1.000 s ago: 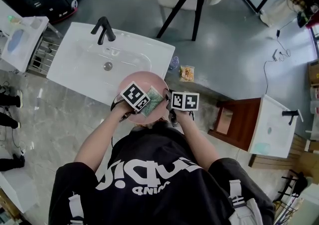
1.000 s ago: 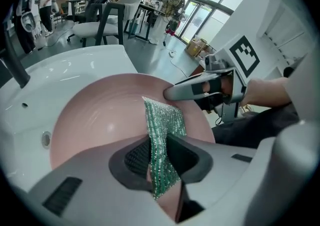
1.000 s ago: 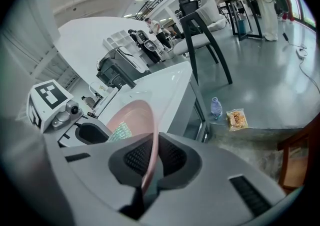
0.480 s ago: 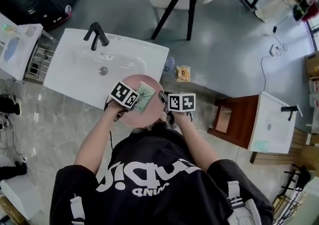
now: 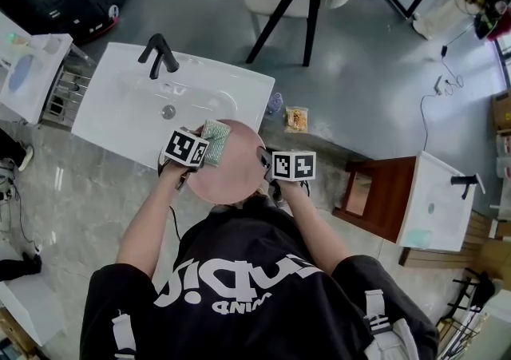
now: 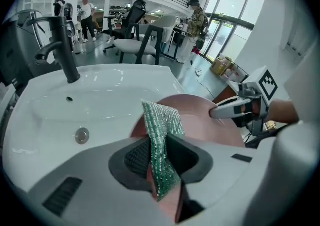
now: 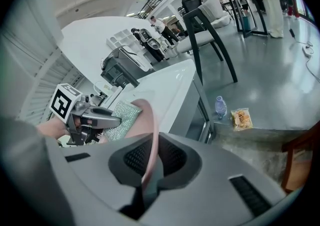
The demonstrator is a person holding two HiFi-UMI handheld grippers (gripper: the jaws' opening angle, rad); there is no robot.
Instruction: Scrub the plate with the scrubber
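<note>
The pink plate (image 5: 235,173) is held over the near edge of the white washbasin (image 5: 128,107). Its right rim is pinched by the right gripper (image 5: 265,162), whose jaws are closed almost fully on the thin edge. The green scrubber (image 5: 214,141) is clamped in the left gripper (image 5: 201,149), the jaws narrowed onto the folded mesh. It appears to be laid against the far left part of the plate's face, close to the rim. The black faucet (image 5: 157,53) is seen farther off to the left, and no running water is visible.

Scrubbing is judged to be under way rather than finished, since only one region near the rim is covered by the scrubber at this instant. No dirt or foam can be made out, so how much has been cleaned cannot be told. The middle, near and right parts are presumably left to be passed over.
</note>
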